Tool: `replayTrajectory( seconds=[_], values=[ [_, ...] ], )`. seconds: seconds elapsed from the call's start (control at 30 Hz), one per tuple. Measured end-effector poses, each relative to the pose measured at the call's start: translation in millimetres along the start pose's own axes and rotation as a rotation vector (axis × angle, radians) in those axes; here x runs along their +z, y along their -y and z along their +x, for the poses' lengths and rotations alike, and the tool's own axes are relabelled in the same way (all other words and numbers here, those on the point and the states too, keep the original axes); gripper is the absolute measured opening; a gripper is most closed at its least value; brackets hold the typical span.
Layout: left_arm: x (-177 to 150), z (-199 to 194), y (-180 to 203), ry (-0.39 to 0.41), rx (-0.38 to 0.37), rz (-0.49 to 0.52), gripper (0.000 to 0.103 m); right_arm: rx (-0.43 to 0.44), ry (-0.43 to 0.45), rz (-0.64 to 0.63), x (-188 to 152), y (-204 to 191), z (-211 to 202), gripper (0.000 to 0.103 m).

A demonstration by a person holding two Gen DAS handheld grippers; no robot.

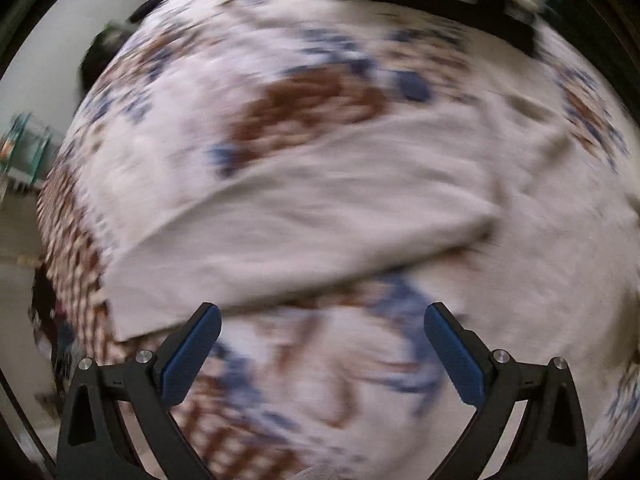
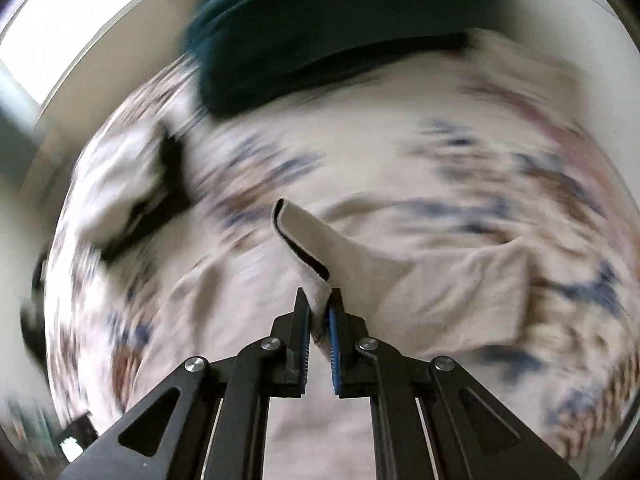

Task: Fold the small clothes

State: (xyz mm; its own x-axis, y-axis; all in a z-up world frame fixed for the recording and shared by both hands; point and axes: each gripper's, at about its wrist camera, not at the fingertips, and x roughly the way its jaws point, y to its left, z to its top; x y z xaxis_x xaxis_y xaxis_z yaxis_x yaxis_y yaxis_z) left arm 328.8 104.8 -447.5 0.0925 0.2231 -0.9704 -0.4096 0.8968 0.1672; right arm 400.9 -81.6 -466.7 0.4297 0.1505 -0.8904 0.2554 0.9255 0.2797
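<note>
Right wrist view — right gripper (image 2: 319,312) pinching beige cloth (image 2: 440,292); left gripper (image 1: 322,356) spread, empty.

My right gripper (image 2: 319,310) pinches an edge of the beige cloth garment (image 2: 420,280), which lies on the floral patterned sheet (image 2: 260,168). A dark teal folded garment (image 2: 320,40) lies behind it.
</note>
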Motion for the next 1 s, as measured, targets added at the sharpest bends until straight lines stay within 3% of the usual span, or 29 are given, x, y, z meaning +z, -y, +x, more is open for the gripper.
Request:
replayTrajectory(
  seconds=[0.1,0.27,0.5,0.67,0.77,1.0],
  values=[
    [0.8,17.1,-30.5,-0.023,0.037,-0.058,0.103,0.019,-0.070,-0.167,-33.9,-85.7,47.9,0.009],
    [-13.2,31.9,-56.8,-0.053,0.053,-0.127,0.103,-0.007,-0.163,-0.292,-80.1,-172.8,107.6,0.009],
    [-14.9,42.2,-89.3,-0.078,0.037,-0.185,0.103,-0.035,-0.207,-0.337,-90.0,-188.1,124.7,0.009],
    [-10.3,40.8,-100.6,-0.071,-0.003,-0.191,0.103,0.013,-0.263,-0.443,-92.9,-181.6,88.1,0.009],
    [-10.4,40.3,-103.0,-0.060,-0.006,-0.175,0.103,0.034,-0.342,-0.566,-117.6,-164.7,54.9,0.009],
    [-18.7,42.1,-101.1,-0.076,0.010,-0.172,0.103,0.039,-0.466,-0.913,-209.6,-147.7,-10.5,0.009]
  ],
)
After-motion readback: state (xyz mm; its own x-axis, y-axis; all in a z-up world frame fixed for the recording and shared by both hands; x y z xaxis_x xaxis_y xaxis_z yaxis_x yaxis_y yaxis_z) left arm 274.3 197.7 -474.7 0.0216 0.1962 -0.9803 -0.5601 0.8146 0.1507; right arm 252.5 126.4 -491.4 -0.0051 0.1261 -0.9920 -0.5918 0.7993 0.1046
